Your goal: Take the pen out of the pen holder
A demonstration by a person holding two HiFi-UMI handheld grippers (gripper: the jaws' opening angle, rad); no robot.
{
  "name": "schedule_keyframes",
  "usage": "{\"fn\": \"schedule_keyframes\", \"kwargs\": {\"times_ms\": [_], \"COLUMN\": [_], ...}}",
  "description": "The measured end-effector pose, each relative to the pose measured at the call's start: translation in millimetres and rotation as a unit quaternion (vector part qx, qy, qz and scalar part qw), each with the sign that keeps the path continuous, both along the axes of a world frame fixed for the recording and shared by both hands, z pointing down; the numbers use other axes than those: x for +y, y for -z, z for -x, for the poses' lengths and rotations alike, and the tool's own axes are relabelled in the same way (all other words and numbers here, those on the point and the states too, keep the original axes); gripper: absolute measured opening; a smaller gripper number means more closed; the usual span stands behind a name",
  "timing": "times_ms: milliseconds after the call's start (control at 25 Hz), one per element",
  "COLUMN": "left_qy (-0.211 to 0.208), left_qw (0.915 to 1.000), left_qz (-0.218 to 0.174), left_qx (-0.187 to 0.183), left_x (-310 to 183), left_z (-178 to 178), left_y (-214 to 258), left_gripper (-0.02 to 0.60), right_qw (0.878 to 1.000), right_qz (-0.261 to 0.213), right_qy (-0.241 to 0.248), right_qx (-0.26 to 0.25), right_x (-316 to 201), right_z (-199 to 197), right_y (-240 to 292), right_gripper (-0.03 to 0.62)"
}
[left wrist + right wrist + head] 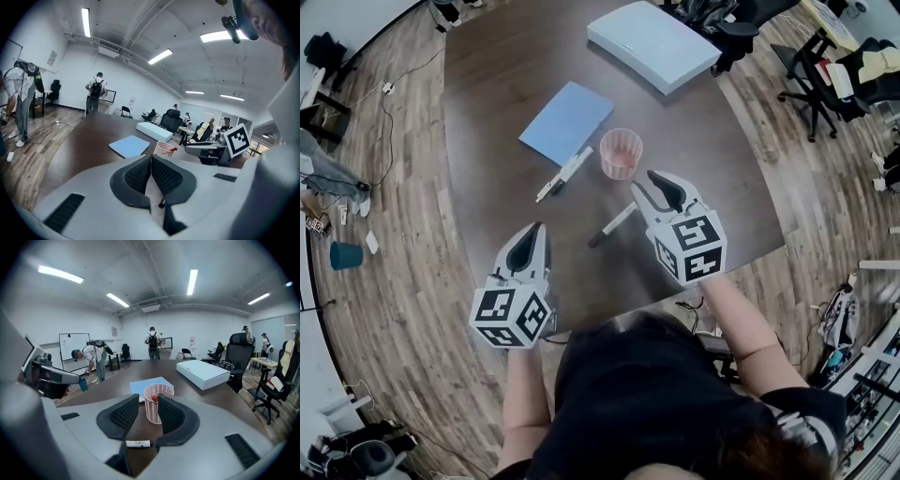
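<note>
On the counter, in the head view, the pink pen holder stands at 11 o'clock from the right gripper. It looks light, so a bump from a jaw could tip it. A white marker lies flat, running from 8 o'clock to 2 o'clock, dark end at 8. In the left gripper view, the left gripper is closed on nothing. In the right gripper view, the jaws stand apart, and a red thing, maybe a pen, peeks from the holder.
</note>
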State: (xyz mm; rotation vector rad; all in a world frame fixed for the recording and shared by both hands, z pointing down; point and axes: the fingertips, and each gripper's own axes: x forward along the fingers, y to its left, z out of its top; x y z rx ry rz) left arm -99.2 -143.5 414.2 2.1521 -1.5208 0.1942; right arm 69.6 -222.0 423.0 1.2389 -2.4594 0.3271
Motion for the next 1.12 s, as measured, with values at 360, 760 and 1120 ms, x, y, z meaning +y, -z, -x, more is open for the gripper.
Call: {"fn": "schedule_keyframes", "kwargs": {"times_ms": [360, 760, 1120], "left_qy": [-0.023, -0.026, -0.024], "left_qw": [0.9993, 0.9983, 0.9981], "left_qz": [0.019, 0.037, 0.042], "left_qx": [0.023, 0.038, 0.038], "left_x": [-30.1, -45.8, -47.2], "left_z": [-2.3, 0.3, 2.4], "left_y": [-19.6, -35.9, -39.5], "left_gripper": [0.029, 0.030, 0.030], "right_qw": [0.999, 0.998, 0.998], "right_qz": [0.020, 0.030, 0.030], "right_qy": [-0.019, -0.030, -0.038], "right_qx": [0.026, 0.037, 0.049], "right_x": [-29.1, -45.8, -49.9], "right_z": [7.1, 18.3, 15.7], "right_y": [-22.7, -32.2, -35.5], "right_gripper": [0.147, 0.144, 0.089]}}
